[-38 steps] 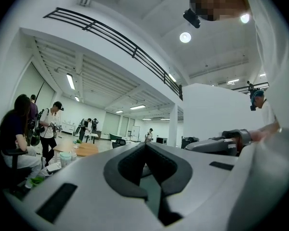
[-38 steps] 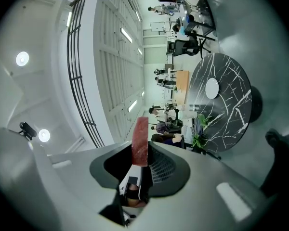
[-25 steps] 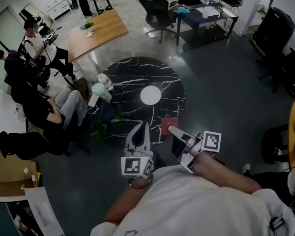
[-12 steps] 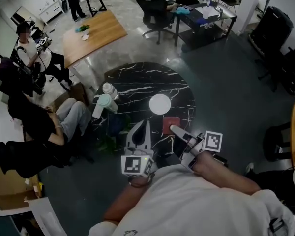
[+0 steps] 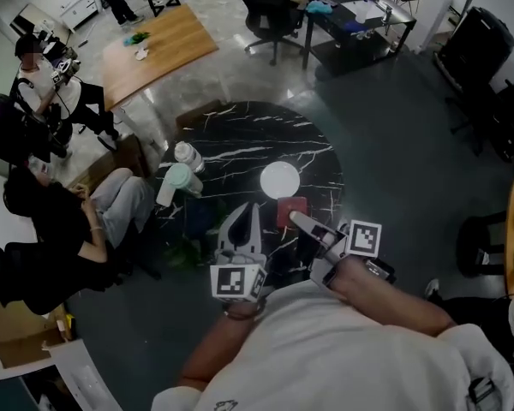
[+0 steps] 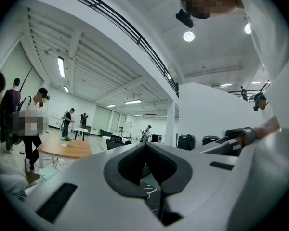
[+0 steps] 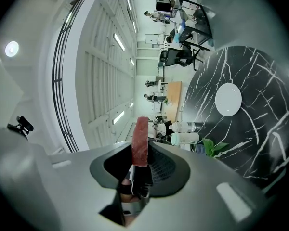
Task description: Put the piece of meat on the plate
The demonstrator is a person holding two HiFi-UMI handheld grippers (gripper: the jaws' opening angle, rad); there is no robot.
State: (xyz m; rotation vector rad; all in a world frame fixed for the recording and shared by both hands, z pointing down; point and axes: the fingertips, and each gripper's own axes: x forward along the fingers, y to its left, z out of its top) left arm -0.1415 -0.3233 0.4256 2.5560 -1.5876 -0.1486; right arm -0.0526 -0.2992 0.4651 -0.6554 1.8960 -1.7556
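Right gripper view, right gripper [image 7: 139,163] clamping meat [image 7: 141,141], plate [image 7: 228,99] on table [image 7: 265,76]

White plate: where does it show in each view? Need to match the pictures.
Head view: white plate near centre, on the black marble table, just up-picture of the piece of meat.
Left gripper view: not in it.
Right gripper view: right of centre, on the same marble top.
Shared landmark: the wooden table, upper left, lower left, centre.

meat [image 5: 288,208]: red | plate [image 5: 279,180]: white | table [image 5: 240,135]: black, white veins
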